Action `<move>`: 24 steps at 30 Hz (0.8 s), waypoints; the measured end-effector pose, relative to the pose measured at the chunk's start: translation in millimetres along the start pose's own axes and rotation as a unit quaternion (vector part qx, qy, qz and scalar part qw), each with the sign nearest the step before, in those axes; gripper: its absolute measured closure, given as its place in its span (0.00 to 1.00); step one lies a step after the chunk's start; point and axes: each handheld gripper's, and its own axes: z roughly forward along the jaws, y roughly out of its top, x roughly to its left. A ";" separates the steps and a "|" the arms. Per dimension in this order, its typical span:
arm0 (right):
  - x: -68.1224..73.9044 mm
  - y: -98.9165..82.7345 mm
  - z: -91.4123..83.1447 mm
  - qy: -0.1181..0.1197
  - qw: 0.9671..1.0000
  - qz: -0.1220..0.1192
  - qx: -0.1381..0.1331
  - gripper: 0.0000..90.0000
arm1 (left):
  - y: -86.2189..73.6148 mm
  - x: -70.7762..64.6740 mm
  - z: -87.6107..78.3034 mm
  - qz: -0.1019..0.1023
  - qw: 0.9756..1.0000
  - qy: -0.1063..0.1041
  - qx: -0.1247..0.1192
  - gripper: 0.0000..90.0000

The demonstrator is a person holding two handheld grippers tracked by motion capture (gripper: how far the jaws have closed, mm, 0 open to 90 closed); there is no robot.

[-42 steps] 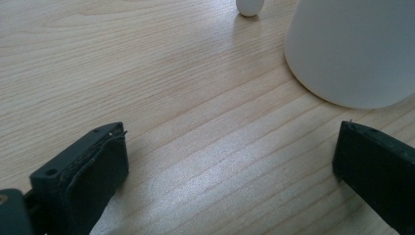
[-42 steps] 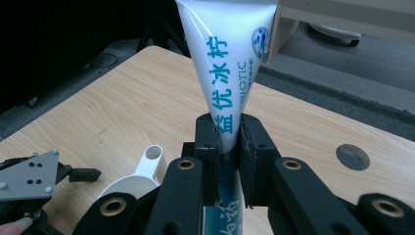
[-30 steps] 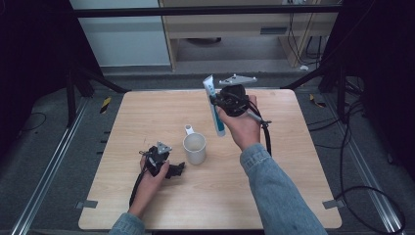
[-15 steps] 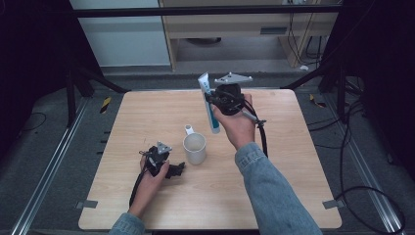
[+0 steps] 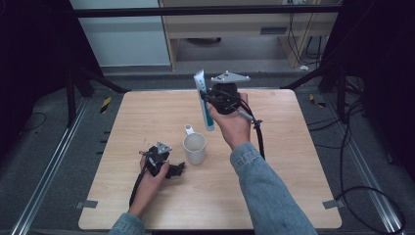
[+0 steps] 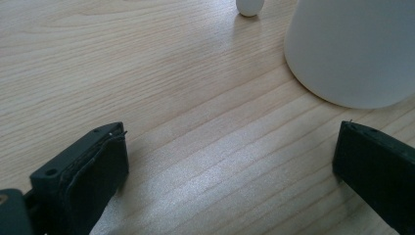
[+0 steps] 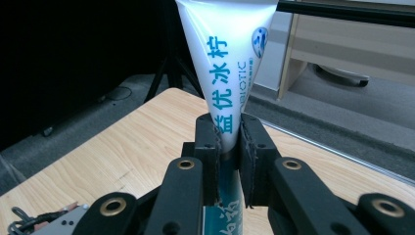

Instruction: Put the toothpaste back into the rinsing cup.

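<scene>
Lower left of the high view: your left tongs [image 5: 177, 169] rest low on the pale wooden desk [image 5: 303, 161], jaws spread wide apart with nothing between them. In the left gripper view bare wood grain lies between the two black pads [image 6: 100, 169]. They point toward the mug, probably parked there so they can steady it if needed.

Centre of the high view: the white ceramic mug [image 5: 195, 148] stands upright, just right of the left tongs and not touching them. Its mouth is open to the camera and, as far as can be seen, holds nothing. The small white rounded piece [image 5: 189, 129] just behind it may be its handle or a loose cap; I cannot tell which.

Right of centre, upper half: your right tongs [image 5: 211, 99] are lifted clear of the desk and clamped on the white-and-teal toothpaste tube [image 5: 204, 100]. The tube is held near upright, flat crimped end up, lower end down. The right gripper view shows both pads pinching the tube [image 7: 230, 98] at its narrower middle. Judgement: this end-down hold above and behind the mug suits dropping the tube into it.
</scene>
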 end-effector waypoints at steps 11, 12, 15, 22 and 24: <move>9.6 -2.8 4.4 0.008 1.000 -0.004 -0.003 0.89 | 0.0 0.0 0.1 0.000 1.000 0.000 0.000 0.00; 10.6 -3.0 4.7 0.009 1.000 -0.006 -0.004 0.89 | 0.0 0.0 0.1 0.000 1.000 0.000 0.000 0.00; 14.4 -4.6 5.2 0.012 1.000 -0.006 -0.006 0.89 | 0.0 0.0 0.0 0.000 1.000 0.000 0.000 0.00; 25.9 -10.7 7.8 0.023 1.000 -0.005 -0.018 0.89 | 0.1 0.1 -0.2 0.001 1.000 0.000 0.001 0.00; 28.1 -12.3 9.1 0.025 0.999 -0.007 -0.019 0.89 | 0.1 0.1 -0.2 0.000 1.000 0.000 0.001 0.00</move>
